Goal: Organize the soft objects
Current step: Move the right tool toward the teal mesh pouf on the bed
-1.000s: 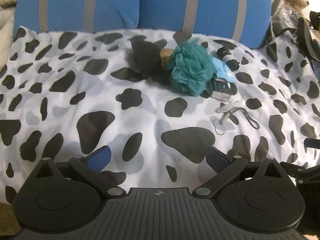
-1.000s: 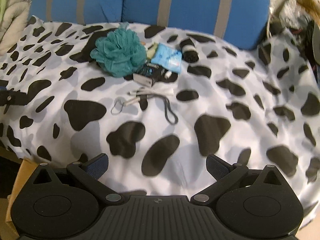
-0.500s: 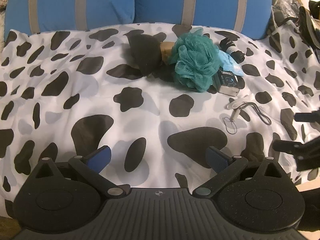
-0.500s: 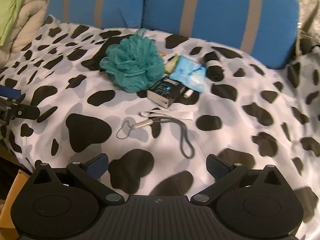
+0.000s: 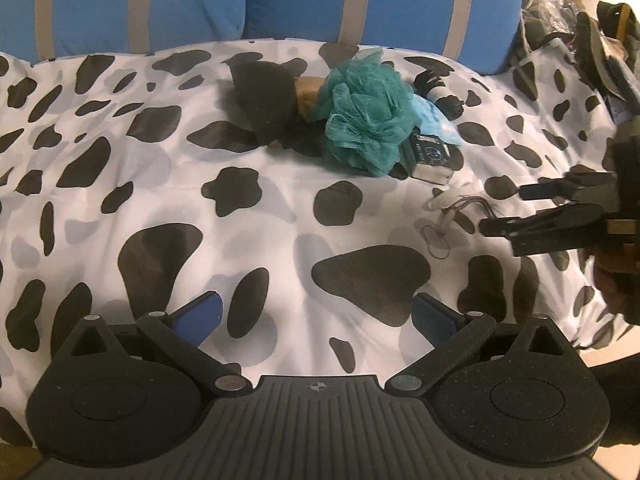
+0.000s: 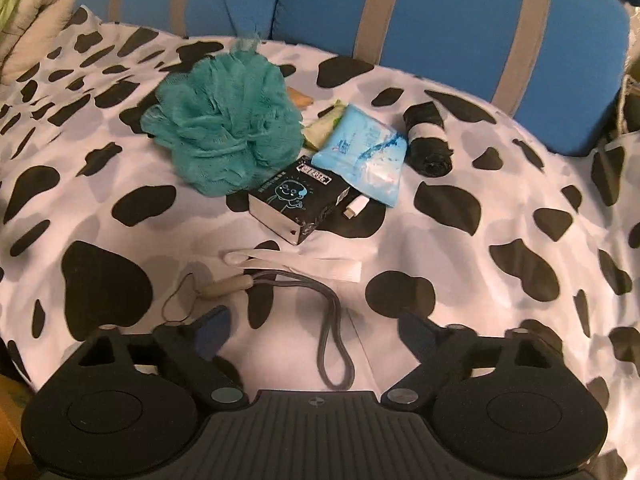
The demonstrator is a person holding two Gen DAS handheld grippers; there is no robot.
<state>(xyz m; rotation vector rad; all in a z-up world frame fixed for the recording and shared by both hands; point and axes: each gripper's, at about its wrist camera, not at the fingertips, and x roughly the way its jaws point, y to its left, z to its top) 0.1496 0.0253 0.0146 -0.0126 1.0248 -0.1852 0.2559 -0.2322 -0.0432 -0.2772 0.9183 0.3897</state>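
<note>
On my left wrist view, my left gripper [image 5: 318,314] hangs with its jaws spread wide over bare cow-print bedspread [image 5: 160,184], nothing between the blue pads. Behind the spread, two blue cushions [image 5: 384,0] with grey stripes run out of frame at the top. Left of centre lies a dark, floppy item [image 5: 262,100] with a tan piece [image 5: 307,94] tucked against it; I cannot make out what either is.

The teal mesh bath puff [image 5: 366,116] sits mid-bed toward the cushions, a bunched ball of ruffled netting, touching the black box [image 5: 430,156] in front of it and covering part of the pale blue packet [image 5: 434,120]. From the right wrist the puff [image 6: 228,120] shows a frayed tail at its top.

The box [image 6: 296,204] carries a blue cartoon face and a strip of white lettering, too small for me to read. A white connector [image 6: 356,206] pokes out beside it. The blue packet [image 6: 366,152] has print I cannot read either, and a green-yellow scrap [image 6: 322,130] is half hidden under it. A black roll with a white band [image 6: 428,140] lies just right of the packet.

Nearer, a white strip [image 6: 296,264] and a grey cord loop [image 6: 332,328] lie on the spread. My right gripper [image 6: 314,332] has just been narrowing its jaws but they remain apart, straddling the cord loop without pressing it. At the right edge of the left view, the clutter [image 5: 580,20] is cut off.
</note>
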